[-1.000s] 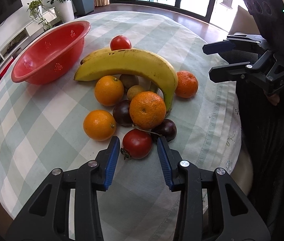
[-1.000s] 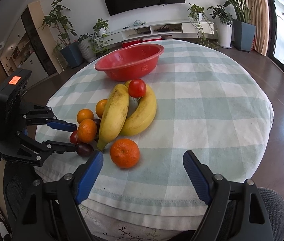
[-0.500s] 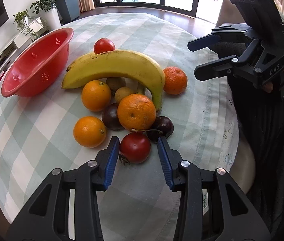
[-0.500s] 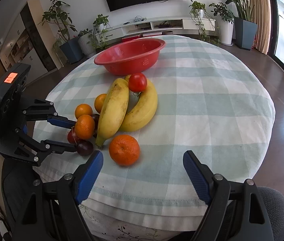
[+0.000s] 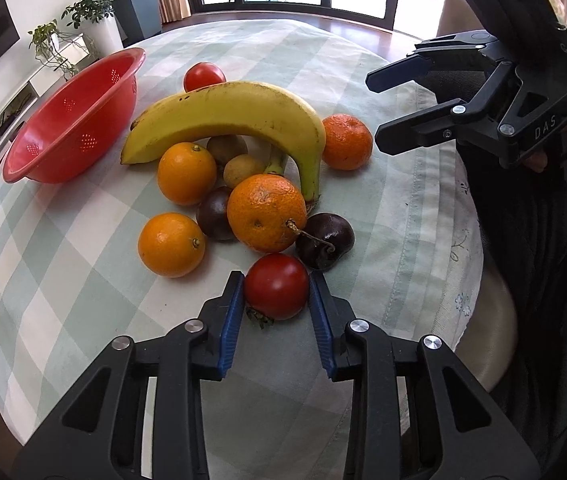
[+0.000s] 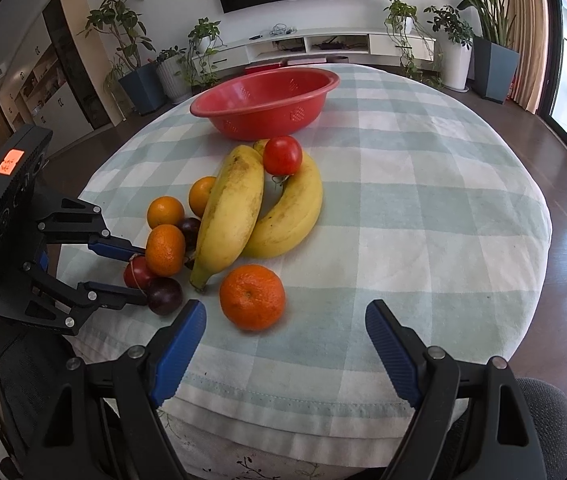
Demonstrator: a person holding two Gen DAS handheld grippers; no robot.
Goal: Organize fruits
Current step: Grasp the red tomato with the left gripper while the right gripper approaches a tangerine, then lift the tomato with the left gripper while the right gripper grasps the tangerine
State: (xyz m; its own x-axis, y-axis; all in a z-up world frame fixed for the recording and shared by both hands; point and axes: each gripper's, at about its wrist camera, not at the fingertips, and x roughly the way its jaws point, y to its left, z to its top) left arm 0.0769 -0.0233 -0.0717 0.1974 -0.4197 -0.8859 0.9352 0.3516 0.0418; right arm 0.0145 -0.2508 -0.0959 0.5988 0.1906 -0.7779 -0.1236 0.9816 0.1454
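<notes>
Banana (image 5: 239,116) long axis crosswise — stem toward left gripper (image 5: 275,300).

On the table (image 5: 63,280), in the left wrist view, the fruit sits bunched at the middle. The colander (image 5: 71,120) stands off to the left of the pile, apart from it. A banana (image 5: 235,116) arches across the back, a far tomato (image 5: 204,76) behind it. Nearest sits the near tomato (image 5: 276,286), between the left gripper's (image 5: 275,300) fingers (image 5: 232,316). A plum (image 5: 325,240) touches it on the right, a mandarin (image 5: 267,212) just behind. The right gripper (image 5: 379,112) hangs at the right edge.
</notes>
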